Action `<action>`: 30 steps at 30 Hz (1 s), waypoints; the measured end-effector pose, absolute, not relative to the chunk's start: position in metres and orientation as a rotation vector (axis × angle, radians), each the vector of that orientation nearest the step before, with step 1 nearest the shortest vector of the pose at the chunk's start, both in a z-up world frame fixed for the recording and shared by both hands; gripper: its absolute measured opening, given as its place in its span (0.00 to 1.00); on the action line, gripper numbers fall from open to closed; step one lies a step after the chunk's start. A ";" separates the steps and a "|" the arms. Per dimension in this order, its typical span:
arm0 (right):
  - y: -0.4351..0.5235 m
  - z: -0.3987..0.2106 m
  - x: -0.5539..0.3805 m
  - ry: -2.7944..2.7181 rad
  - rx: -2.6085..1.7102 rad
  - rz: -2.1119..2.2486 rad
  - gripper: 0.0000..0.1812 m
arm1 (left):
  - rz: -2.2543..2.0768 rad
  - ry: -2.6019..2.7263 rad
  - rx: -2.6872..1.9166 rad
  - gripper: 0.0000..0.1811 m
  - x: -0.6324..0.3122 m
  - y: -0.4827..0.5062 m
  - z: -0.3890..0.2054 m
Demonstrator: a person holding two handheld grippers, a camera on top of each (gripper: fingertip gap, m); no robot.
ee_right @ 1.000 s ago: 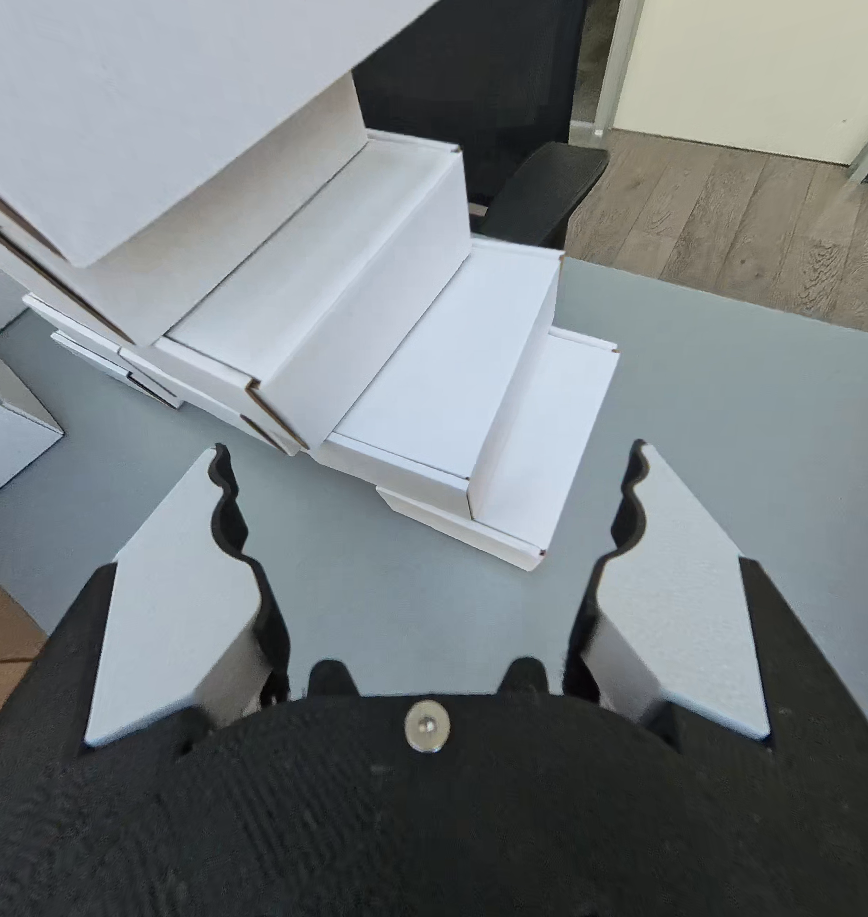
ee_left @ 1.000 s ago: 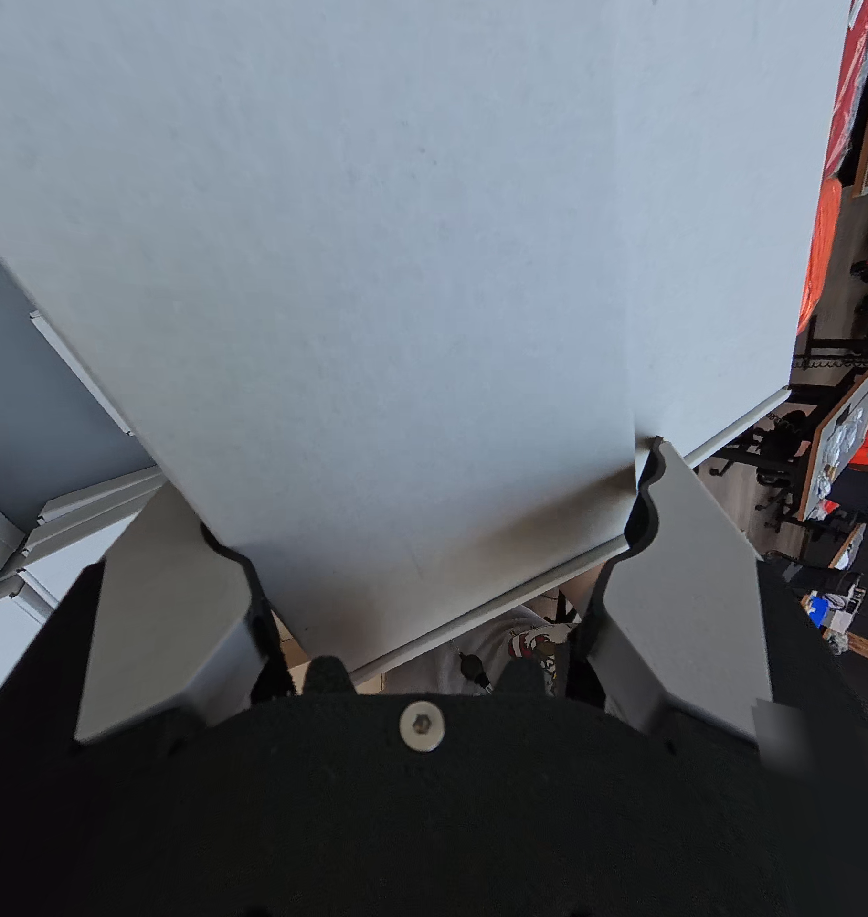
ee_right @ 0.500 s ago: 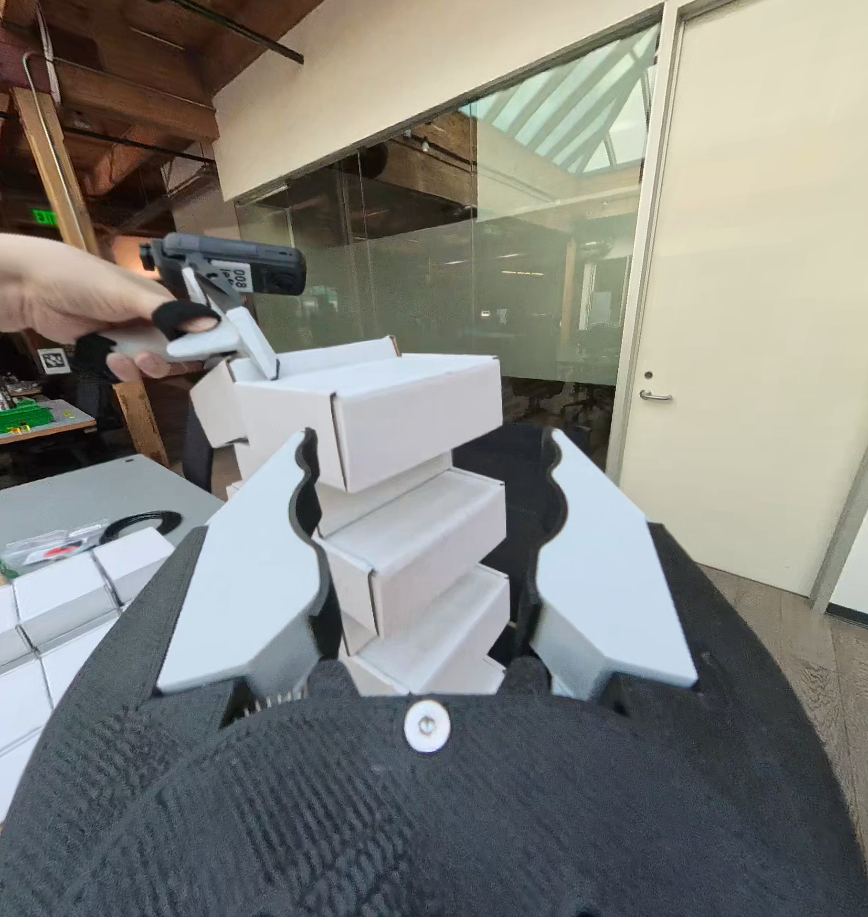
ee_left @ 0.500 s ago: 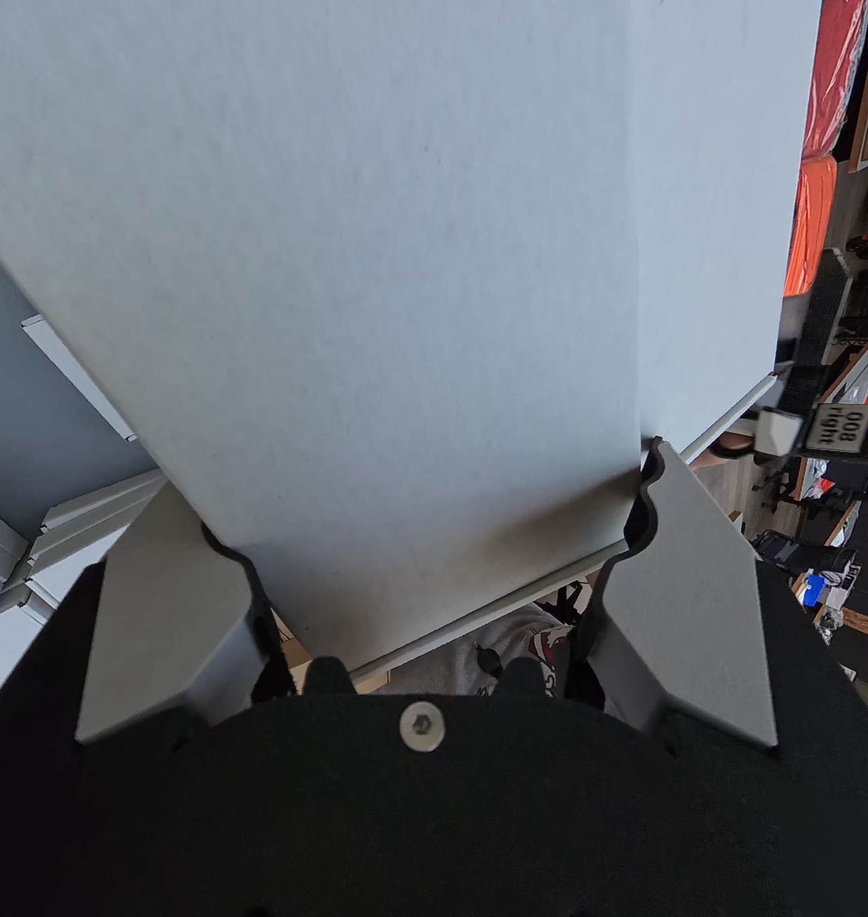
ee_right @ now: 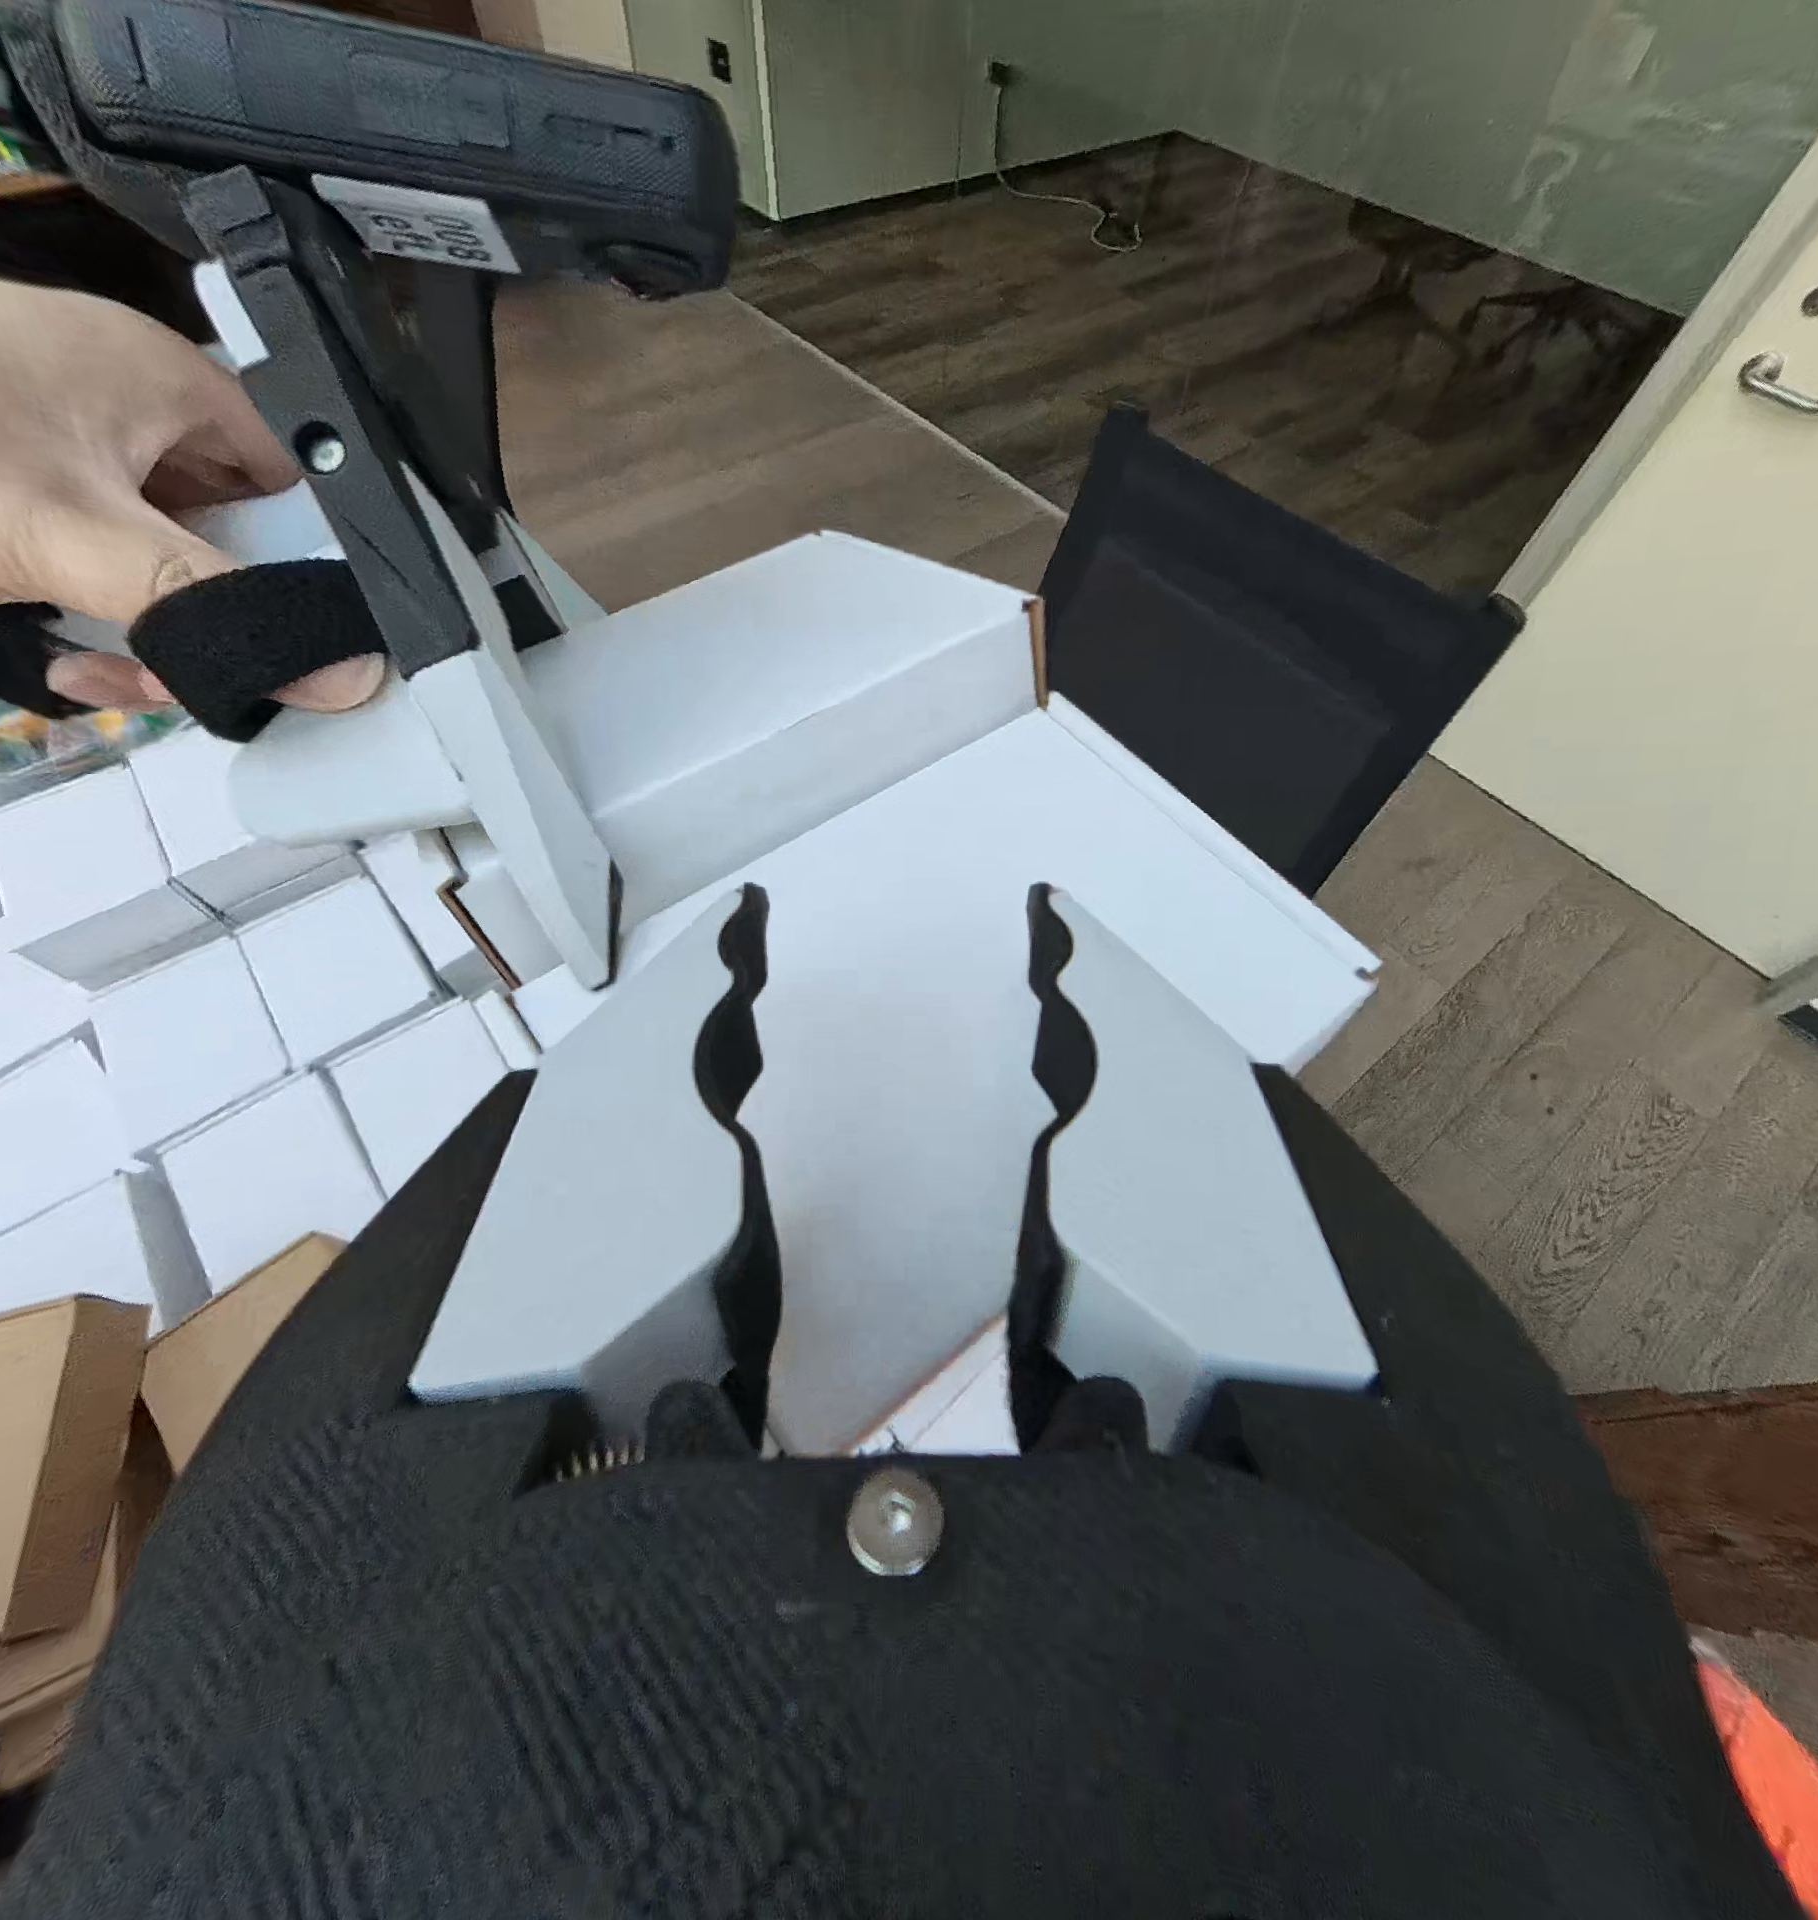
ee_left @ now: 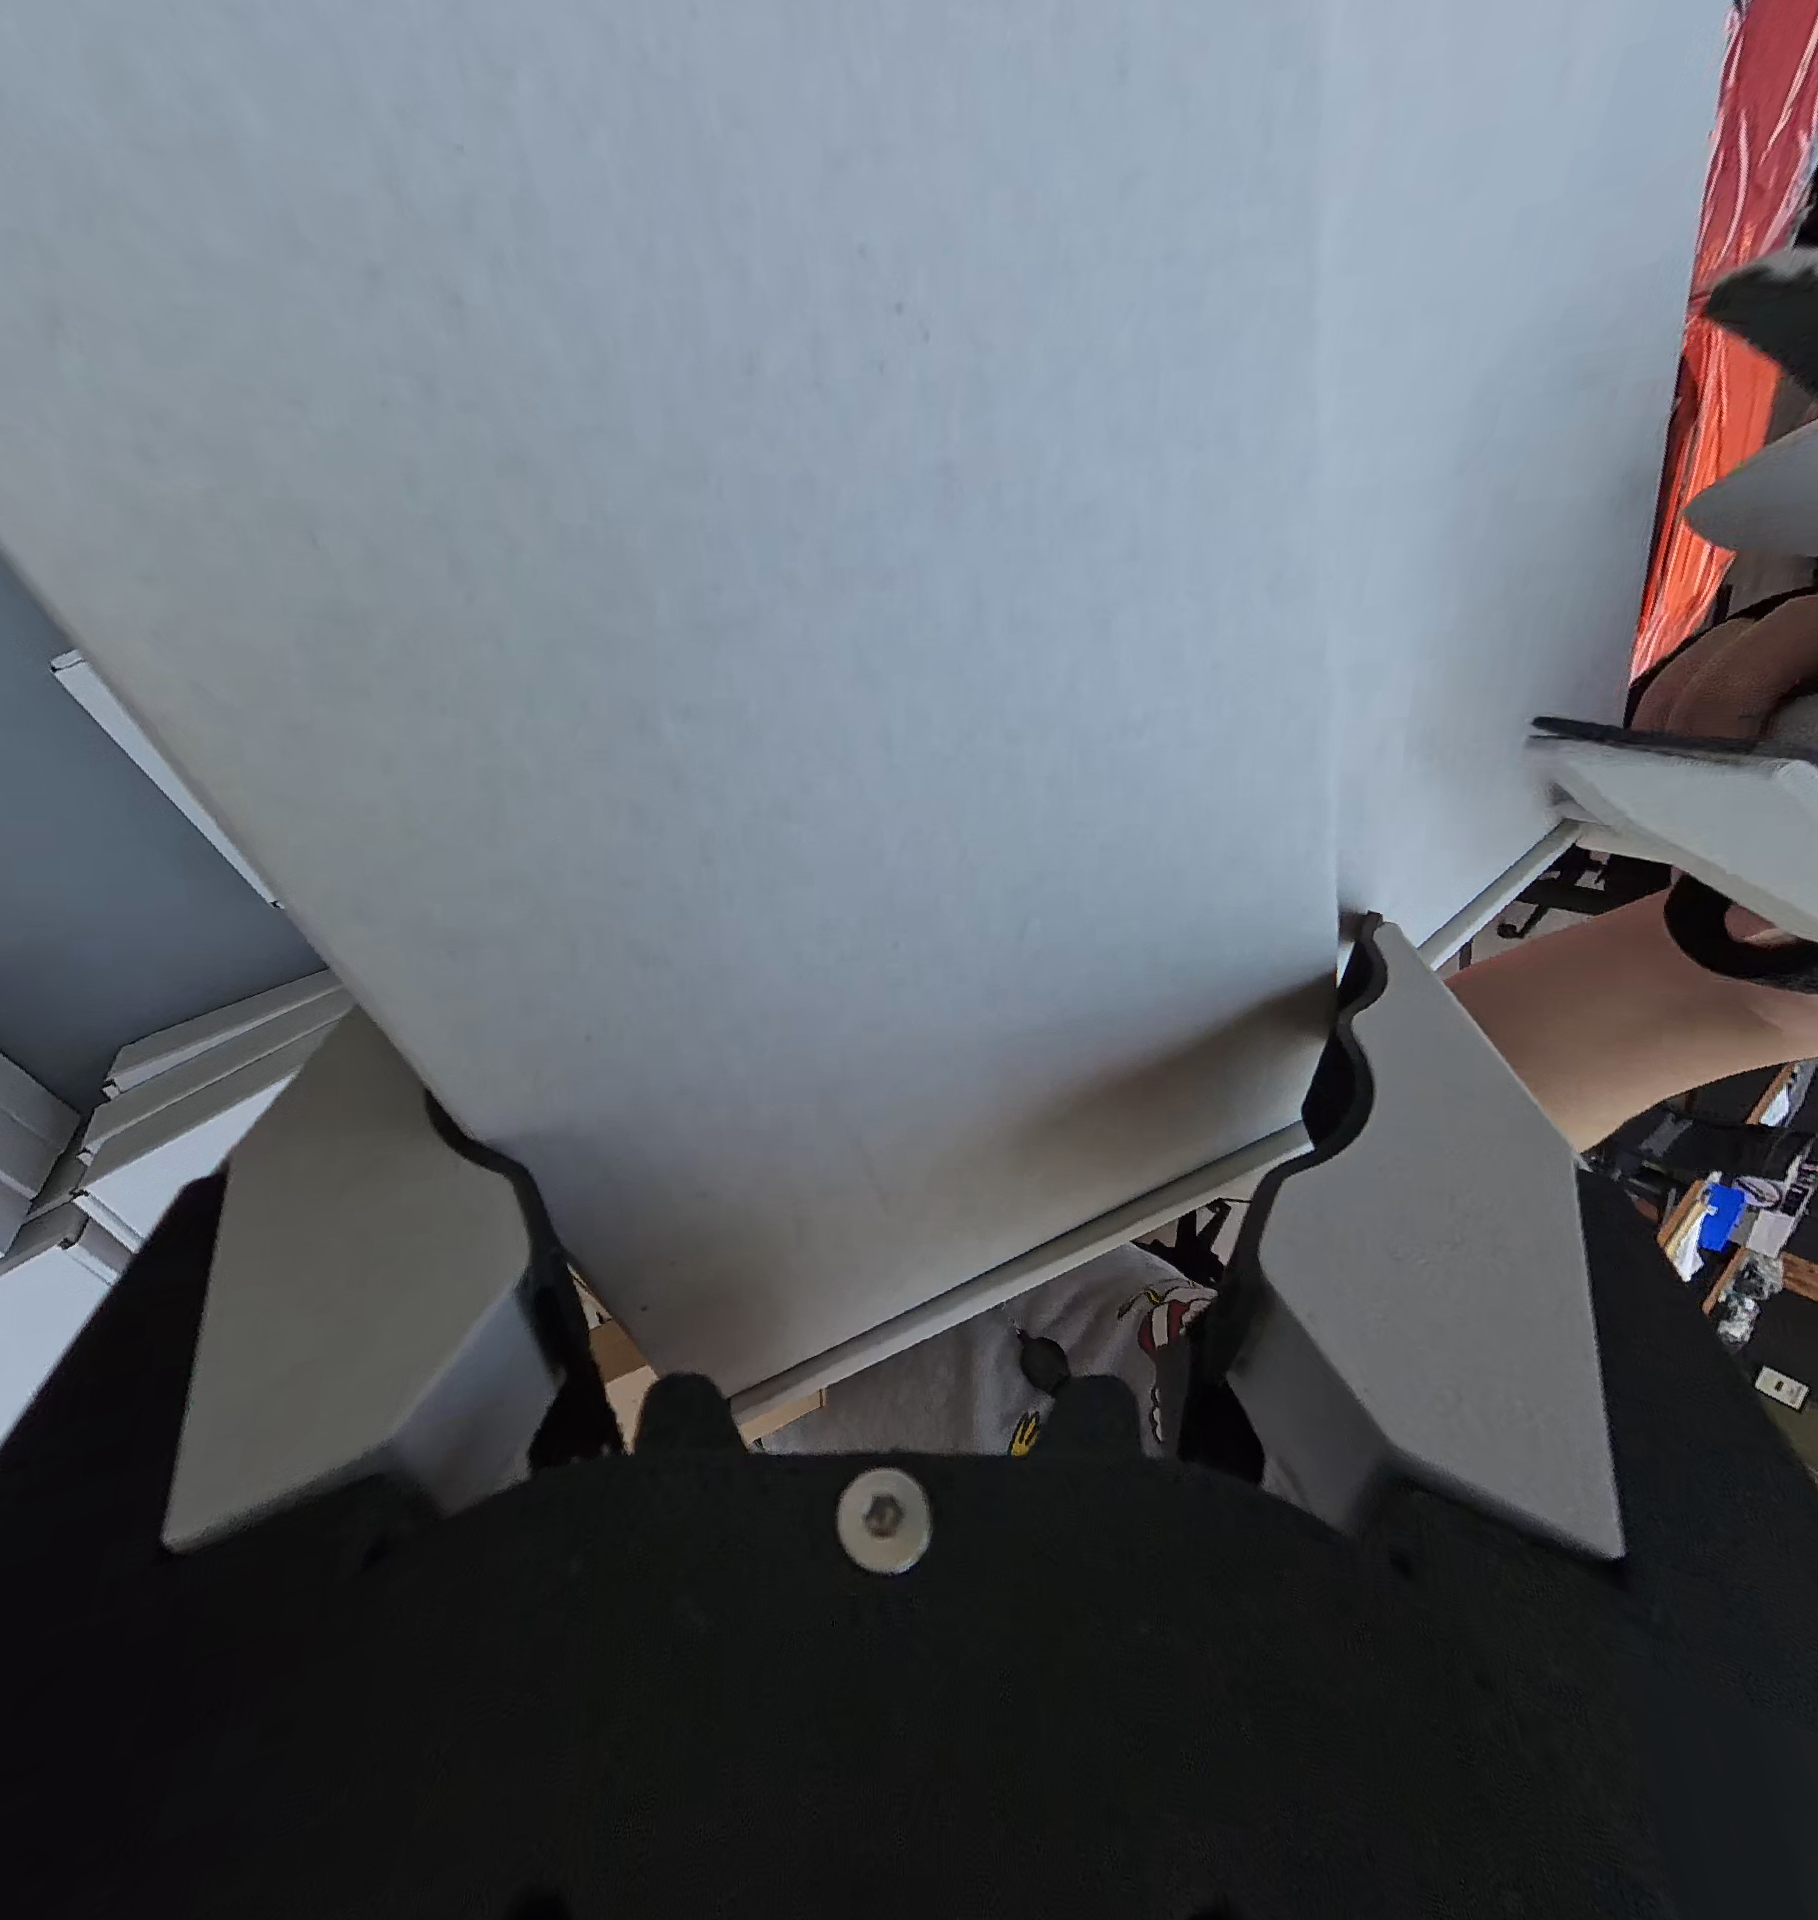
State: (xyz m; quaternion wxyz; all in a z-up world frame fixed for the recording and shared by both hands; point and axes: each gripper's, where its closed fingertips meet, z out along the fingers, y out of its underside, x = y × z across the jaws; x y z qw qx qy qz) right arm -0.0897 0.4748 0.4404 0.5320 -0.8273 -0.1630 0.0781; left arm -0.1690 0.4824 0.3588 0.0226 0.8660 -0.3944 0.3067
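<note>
Now left gripper clamps closed white box; right gripper part-open over it.

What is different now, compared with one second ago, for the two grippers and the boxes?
The right gripper rose from the grey table to above the white box; its jaws narrowed, gripping nothing. The left gripper stays clamped on that box.

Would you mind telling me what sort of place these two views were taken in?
Probably an office-style workshop or packing area. Many small white cardboard boxes are piled beside a grey table, brown cartons sit nearby, and a wood-plank floor runs to a cream door.
</note>
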 end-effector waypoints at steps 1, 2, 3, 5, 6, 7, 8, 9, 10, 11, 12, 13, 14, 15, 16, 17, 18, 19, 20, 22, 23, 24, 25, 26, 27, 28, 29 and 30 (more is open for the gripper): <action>0.476 0.437 -0.096 -0.428 -2.001 0.201 0.23 | 0.947 -1.221 2.682 0.86 -0.169 0.482 0.359; 0.480 0.435 -0.098 -0.425 -2.034 0.218 0.22 | 0.945 -1.221 2.684 0.86 -0.169 0.482 0.359; 0.483 0.433 -0.099 -0.397 -2.073 0.233 0.22 | 0.941 -1.220 2.683 0.86 -0.169 0.482 0.359; 0.492 0.435 -0.099 -0.313 -2.135 0.243 0.17 | 0.941 -1.218 2.681 0.86 -0.169 0.482 0.359; 0.496 0.436 -0.099 -0.258 -2.167 0.242 0.17 | 0.941 -1.217 2.680 0.86 -0.169 0.481 0.359; 0.499 0.437 -0.101 -0.218 -2.208 0.259 0.17 | 0.942 -1.218 2.681 0.86 -0.168 0.481 0.359; 0.500 0.437 -0.102 -0.194 -2.257 0.256 0.17 | 0.942 -1.219 2.681 0.86 -0.168 0.480 0.359; 0.502 0.438 -0.103 -0.178 -2.294 0.229 0.17 | 0.942 -1.219 2.682 0.86 -0.168 0.480 0.359; 0.504 0.440 -0.104 -0.162 -2.323 0.206 0.17 | 0.942 -1.218 2.683 0.86 -0.168 0.481 0.359; 0.507 0.444 -0.108 -0.149 -2.339 0.211 0.18 | 0.940 -1.216 2.682 0.86 -0.168 0.481 0.359; 0.509 0.449 -0.114 -0.142 -2.347 0.233 0.19 | 0.937 -1.215 2.681 0.86 -0.168 0.481 0.359; 0.511 0.452 -0.117 -0.124 -2.362 0.244 0.20 | 0.936 -1.215 2.681 0.86 -0.168 0.481 0.359; 0.513 0.454 -0.121 -0.107 -2.375 0.254 0.22 | 0.936 -1.215 2.681 0.86 -0.169 0.481 0.359; 0.515 0.453 -0.124 -0.095 -2.399 0.247 0.23 | 0.939 -1.214 2.681 0.86 -0.168 0.481 0.359; 0.517 0.447 -0.122 -0.091 -2.439 0.199 0.24 | 0.942 -1.214 2.681 0.86 -0.168 0.481 0.359; 0.518 0.440 -0.120 -0.096 -2.479 0.140 0.26 | 0.943 -1.213 2.681 0.86 -0.168 0.481 0.359; 0.517 0.431 -0.118 -0.098 -2.518 0.095 0.26 | 0.942 -1.213 2.681 0.86 -0.169 0.481 0.359; 0.516 0.424 -0.118 -0.098 -2.550 0.085 0.27 | 0.943 -1.213 2.681 0.85 -0.169 0.481 0.359; 0.516 0.422 -0.121 -0.072 -2.556 0.115 0.26 | 0.952 -1.214 2.687 0.84 -0.168 0.482 0.361; 0.512 0.416 -0.115 -0.089 -2.595 0.039 0.17 | 0.945 -1.221 2.694 0.83 -0.170 0.483 0.362; 0.512 0.416 -0.113 -0.108 -2.589 0.006 0.16 | 0.927 -1.222 2.710 0.85 -0.171 0.485 0.361; 0.512 0.416 -0.113 -0.087 -2.588 0.005 0.16 | 0.934 -1.222 2.720 0.85 -0.169 0.486 0.361; 0.513 0.416 -0.114 -0.079 -2.589 0.007 0.16 | 0.951 -1.219 2.717 0.84 -0.168 0.485 0.362; 0.513 0.416 -0.114 -0.086 -2.589 0.000 0.16 | 0.962 -1.215 2.710 0.82 -0.167 0.484 0.363; 0.513 0.416 -0.115 -0.089 -2.588 0.002 0.16 | 0.964 -1.218 2.707 0.82 -0.168 0.484 0.364; 0.513 0.416 -0.116 -0.092 -2.583 0.004 0.16 | 0.959 -1.229 2.711 0.81 -0.168 0.484 0.365; 0.514 0.416 -0.117 -0.096 -2.574 0.003 0.16 | 0.955 -1.240 2.720 0.82 -0.169 0.486 0.366; 0.515 0.416 -0.117 -0.095 -2.567 0.001 0.16 | 0.960 -1.245 2.729 0.82 -0.170 0.487 0.367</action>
